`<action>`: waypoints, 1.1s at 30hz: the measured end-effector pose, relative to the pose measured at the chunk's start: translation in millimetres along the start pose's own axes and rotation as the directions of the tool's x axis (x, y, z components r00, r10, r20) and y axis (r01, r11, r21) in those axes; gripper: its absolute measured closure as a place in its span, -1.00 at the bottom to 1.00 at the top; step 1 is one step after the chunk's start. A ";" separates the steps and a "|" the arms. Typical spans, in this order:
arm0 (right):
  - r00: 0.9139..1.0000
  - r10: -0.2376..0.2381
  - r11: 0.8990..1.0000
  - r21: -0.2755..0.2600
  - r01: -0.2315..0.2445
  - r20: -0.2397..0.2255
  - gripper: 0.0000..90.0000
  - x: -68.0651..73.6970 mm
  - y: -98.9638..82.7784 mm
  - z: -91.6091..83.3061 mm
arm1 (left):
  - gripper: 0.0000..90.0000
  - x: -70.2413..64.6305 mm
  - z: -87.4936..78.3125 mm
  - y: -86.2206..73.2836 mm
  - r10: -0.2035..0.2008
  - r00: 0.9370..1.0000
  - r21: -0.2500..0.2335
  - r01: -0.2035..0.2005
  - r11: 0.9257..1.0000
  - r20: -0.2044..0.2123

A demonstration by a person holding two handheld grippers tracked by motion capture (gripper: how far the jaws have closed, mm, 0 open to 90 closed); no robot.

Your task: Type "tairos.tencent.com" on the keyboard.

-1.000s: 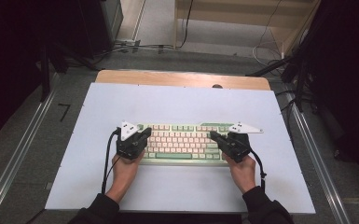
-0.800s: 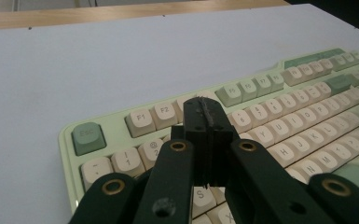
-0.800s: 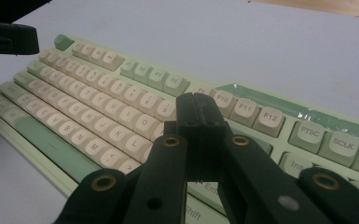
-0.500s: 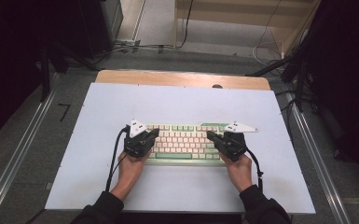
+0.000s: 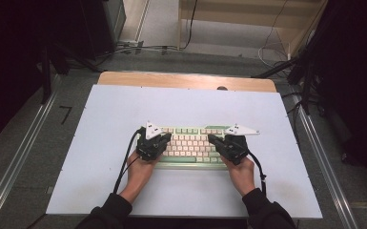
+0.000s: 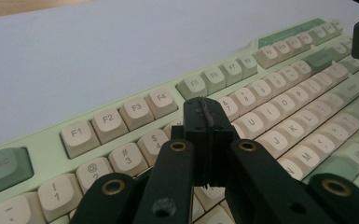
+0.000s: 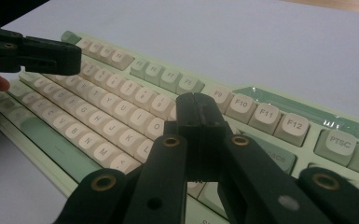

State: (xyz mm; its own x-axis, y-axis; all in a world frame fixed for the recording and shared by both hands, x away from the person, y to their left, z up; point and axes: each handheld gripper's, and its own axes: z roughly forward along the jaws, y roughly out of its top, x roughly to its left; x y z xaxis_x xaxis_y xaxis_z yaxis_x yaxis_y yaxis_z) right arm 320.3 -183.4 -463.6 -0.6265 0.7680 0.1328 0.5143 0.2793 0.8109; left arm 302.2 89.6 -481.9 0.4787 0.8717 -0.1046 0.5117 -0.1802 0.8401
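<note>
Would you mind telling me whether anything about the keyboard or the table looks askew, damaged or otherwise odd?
Nothing stands out. The keyboard lies square on the table, its keys looking intact, with the shut left gripper and right gripper over its ends.

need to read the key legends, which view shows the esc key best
The left gripper view: the Esc key sits near, large, its legend readable. In the high view the keyboard is small, and that corner lies under the left tongs. The right gripper view shows the keyboard's far left end blurred.
</note>
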 end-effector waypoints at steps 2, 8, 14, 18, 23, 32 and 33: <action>1.000 0.000 1.000 -0.001 0.000 0.000 0.94 -0.1 0.0 0.3 | 1.00 0.0 0.2 0.7 -0.007 1.000 -0.007 0.007 1.000 0.005; 1.000 0.000 1.000 0.003 0.000 0.001 0.94 0.6 -0.1 0.3 | 1.00 -1.0 2.2 1.3 -0.010 1.000 -0.002 0.010 1.000 0.020; 1.000 -0.001 1.000 0.005 0.001 0.003 0.94 0.7 -0.2 0.4 | 1.00 -2.0 5.7 2.1 -0.017 1.000 0.020 0.016 1.000 0.027; 1.000 0.000 1.000 0.005 0.000 0.003 0.94 0.9 -0.2 0.3 | 1.00 -2.8 9.9 2.0 -0.024 0.999 0.043 0.022 0.999 0.032; 1.000 -0.003 1.000 0.005 0.003 0.002 0.94 0.8 -0.3 0.3 | 1.00 -3.4 12.9 2.3 -0.020 0.999 0.059 0.018 0.998 0.030; 1.000 -0.004 1.000 0.008 0.004 0.003 0.94 1.4 -0.4 0.2 | 1.00 -4.8 13.7 2.4 -0.014 1.000 0.075 0.012 0.997 0.026; 1.000 -0.004 1.000 0.008 0.004 0.003 0.94 1.4 -0.4 0.2 | 1.00 -4.7 13.8 2.4 -0.015 1.000 0.077 0.013 0.997 0.026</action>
State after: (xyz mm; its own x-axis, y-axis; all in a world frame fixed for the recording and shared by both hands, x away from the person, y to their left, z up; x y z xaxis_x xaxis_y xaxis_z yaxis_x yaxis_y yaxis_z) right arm 319.4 -182.3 -463.8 -0.6268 0.7685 0.1284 0.5167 0.2866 0.8068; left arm 311.1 78.7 -486.7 0.4893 0.8623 -0.1304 0.5708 -0.2036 0.7955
